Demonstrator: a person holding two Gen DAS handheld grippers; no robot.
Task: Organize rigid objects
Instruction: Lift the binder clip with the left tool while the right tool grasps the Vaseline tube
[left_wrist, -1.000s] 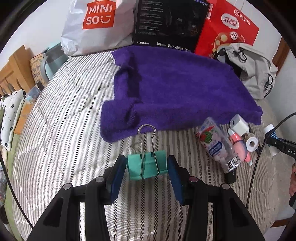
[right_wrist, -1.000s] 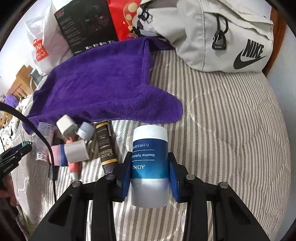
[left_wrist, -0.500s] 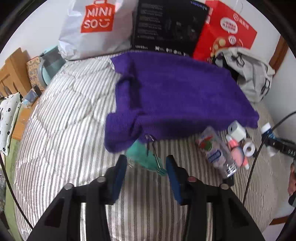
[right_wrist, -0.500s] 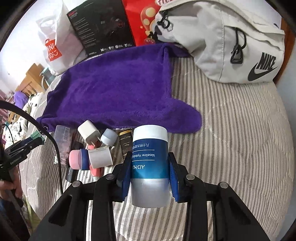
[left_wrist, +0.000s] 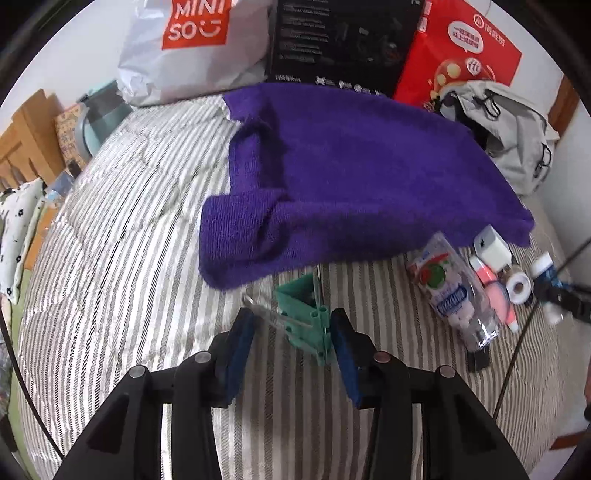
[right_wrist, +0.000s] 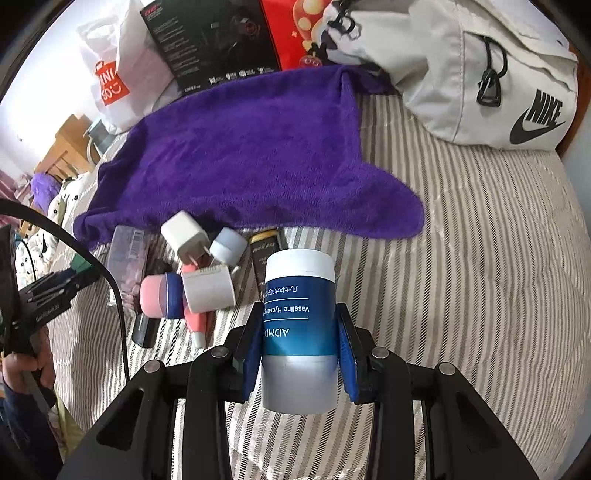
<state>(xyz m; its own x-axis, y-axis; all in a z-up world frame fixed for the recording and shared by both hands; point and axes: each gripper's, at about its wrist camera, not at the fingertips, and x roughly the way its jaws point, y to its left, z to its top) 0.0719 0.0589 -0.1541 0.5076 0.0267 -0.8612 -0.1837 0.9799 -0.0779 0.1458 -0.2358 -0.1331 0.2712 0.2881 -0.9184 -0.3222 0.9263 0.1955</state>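
Observation:
A green binder clip (left_wrist: 303, 314) lies tilted on the striped bedding between the fingers of my left gripper (left_wrist: 291, 343), close to the right pad. That gripper is open. My right gripper (right_wrist: 299, 350) is shut on a blue and white Vaseline jar (right_wrist: 299, 314), held above the bedding. Left of the jar sits a pile: a white charger (right_wrist: 183, 236), a white tape roll (right_wrist: 208, 291), a pink and blue item (right_wrist: 160, 295) and a clear bottle (right_wrist: 127, 251). The left wrist view shows the same clear bottle (left_wrist: 450, 291) and charger (left_wrist: 493, 251) at right.
A purple towel (left_wrist: 351, 177) is spread across the middle of the bed behind the objects. A white shopping bag (left_wrist: 192, 48), a black box (left_wrist: 343, 40) and a red bag (left_wrist: 465, 48) stand at the back. A grey backpack (right_wrist: 480, 70) lies at the far right.
The binder clip, which stood with its wire handle up between the left fingers, has tipped onto its side. The right gripper keeps the jar and has drawn back; the pile sits nearer the view's centre.

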